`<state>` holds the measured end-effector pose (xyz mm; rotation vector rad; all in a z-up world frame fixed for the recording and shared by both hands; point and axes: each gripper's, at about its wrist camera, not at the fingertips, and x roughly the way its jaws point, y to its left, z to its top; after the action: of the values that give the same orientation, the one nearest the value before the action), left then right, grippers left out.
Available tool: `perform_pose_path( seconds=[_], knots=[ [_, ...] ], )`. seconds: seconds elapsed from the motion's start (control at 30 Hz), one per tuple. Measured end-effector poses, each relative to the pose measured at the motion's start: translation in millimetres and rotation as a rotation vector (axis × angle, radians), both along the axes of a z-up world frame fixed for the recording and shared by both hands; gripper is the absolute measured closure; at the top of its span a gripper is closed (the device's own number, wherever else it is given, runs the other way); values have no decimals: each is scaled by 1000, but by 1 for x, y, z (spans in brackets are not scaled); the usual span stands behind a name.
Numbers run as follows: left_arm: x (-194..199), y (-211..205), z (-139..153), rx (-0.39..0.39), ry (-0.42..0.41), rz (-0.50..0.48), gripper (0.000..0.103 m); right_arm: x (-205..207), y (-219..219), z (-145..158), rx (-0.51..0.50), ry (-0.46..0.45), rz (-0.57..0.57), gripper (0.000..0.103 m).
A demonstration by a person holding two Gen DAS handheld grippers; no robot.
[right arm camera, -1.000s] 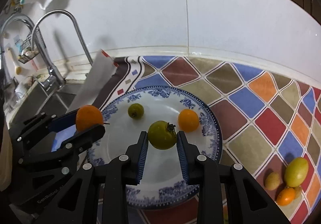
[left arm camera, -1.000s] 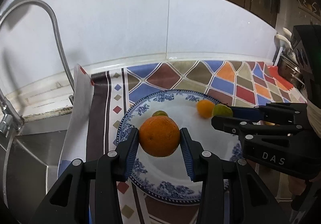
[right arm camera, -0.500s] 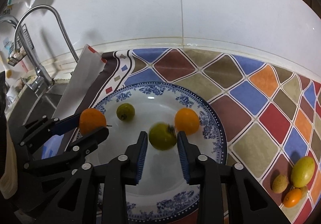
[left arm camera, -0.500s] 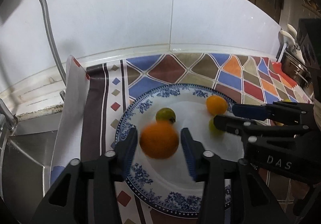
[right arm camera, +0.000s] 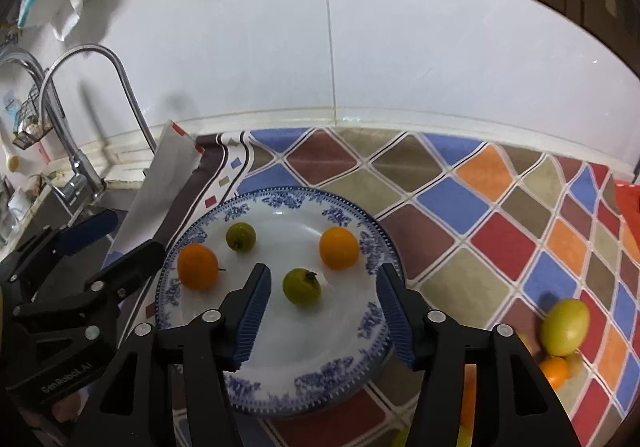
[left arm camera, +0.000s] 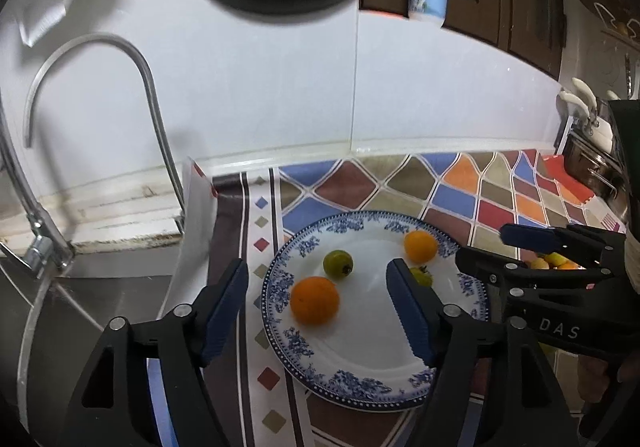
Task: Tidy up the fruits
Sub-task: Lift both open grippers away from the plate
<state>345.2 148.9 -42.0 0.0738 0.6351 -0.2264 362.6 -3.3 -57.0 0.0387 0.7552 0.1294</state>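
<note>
Left wrist view shows the left gripper (left arm camera: 316, 297) with its ribbed blue pads spread wide apart — the jaws have just been opening, and a round, matte orange (left arm camera: 315, 305) lies free between them on the glossy white plate (left arm camera: 362, 381) with its blue floral rim, low in the centre of the frame. Behind it sit a small green tomato (left arm camera: 338, 263) and a smaller smooth orange fruit (left arm camera: 420, 245). Right wrist view has the right gripper (right arm camera: 322, 309) likewise parted, its jaws just opened off a green stemmed tomato (right arm camera: 301, 285) resting on the plate. At lower right, off the plate, an oval yellow-green fruit (right arm camera: 564, 325) lies on the diamond-patterned oilcloth (right arm camera: 484, 203) — colourful and slick.
</note>
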Motion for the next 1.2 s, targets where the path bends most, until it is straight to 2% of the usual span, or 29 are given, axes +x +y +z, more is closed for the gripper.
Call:
perform_pose_path(
  seconds=[0.07, 0.6, 0.97, 1.2],
  knots=[
    [-8, -2, 5, 14, -21, 8, 29, -8, -2, 5, -9, -24, -11, 39],
    [-77, -23, 45, 9, -130, 26, 16, -81, -27, 44, -4, -172, -33, 35],
    [-123, -74, 56, 44, -183, -24, 16, -131, -65, 57, -33, -243, -12, 35],
    [-143, -111, 49, 45, -162, -46, 16, -154, -102, 57, -37, -241, 3, 35]
  ],
)
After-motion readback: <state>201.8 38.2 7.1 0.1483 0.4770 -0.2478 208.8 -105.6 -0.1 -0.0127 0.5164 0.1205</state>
